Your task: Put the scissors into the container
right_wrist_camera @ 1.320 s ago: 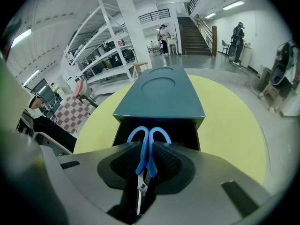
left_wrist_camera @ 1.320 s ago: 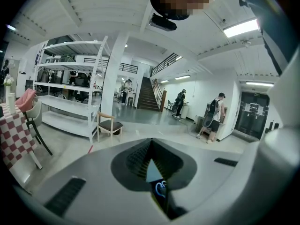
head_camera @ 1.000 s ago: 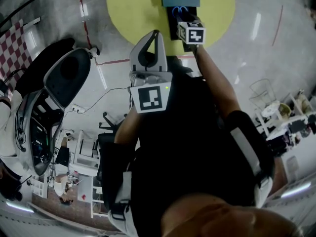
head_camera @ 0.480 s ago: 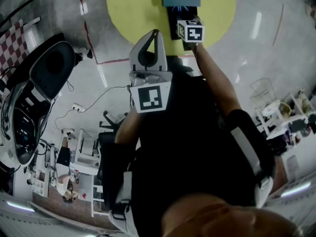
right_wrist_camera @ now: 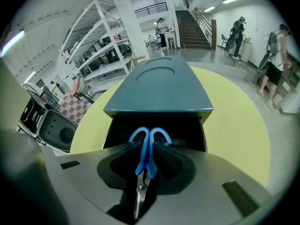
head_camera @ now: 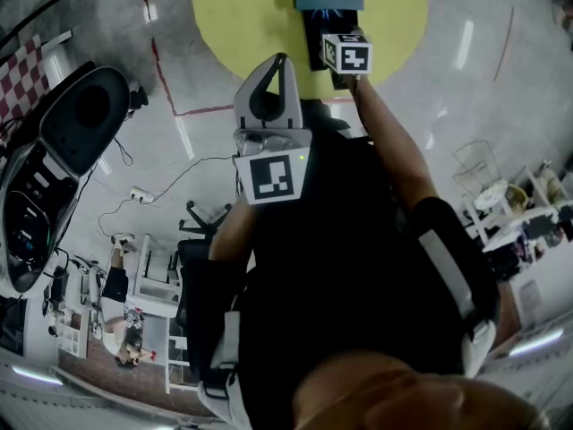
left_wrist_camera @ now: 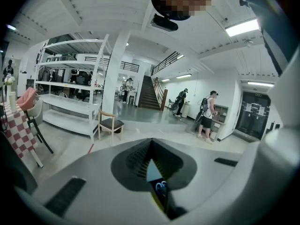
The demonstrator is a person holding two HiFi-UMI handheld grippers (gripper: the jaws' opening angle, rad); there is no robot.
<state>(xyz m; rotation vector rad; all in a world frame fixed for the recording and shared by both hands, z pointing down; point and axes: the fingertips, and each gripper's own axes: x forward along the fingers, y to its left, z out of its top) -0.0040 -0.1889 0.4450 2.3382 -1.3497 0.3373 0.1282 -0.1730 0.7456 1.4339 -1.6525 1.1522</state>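
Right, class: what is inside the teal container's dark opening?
Only darkness shows inside the container. The scissors, clamped in the right gripper, hold their blue handles before the opening and cover its middle; anything behind them or deeper in cannot be seen.

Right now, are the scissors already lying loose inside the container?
No, the right gripper has its fingers shut on the scissors, holding them at the dark opening of the container.

No letters, numbers or brand names are legible in any view. Head view, centre: black-and-white square marker [head_camera: 271, 176] on the cube of the left gripper [head_camera: 281, 61]. Upper centre: smaller square marker [head_camera: 349, 58] on the right gripper [head_camera: 329, 18].
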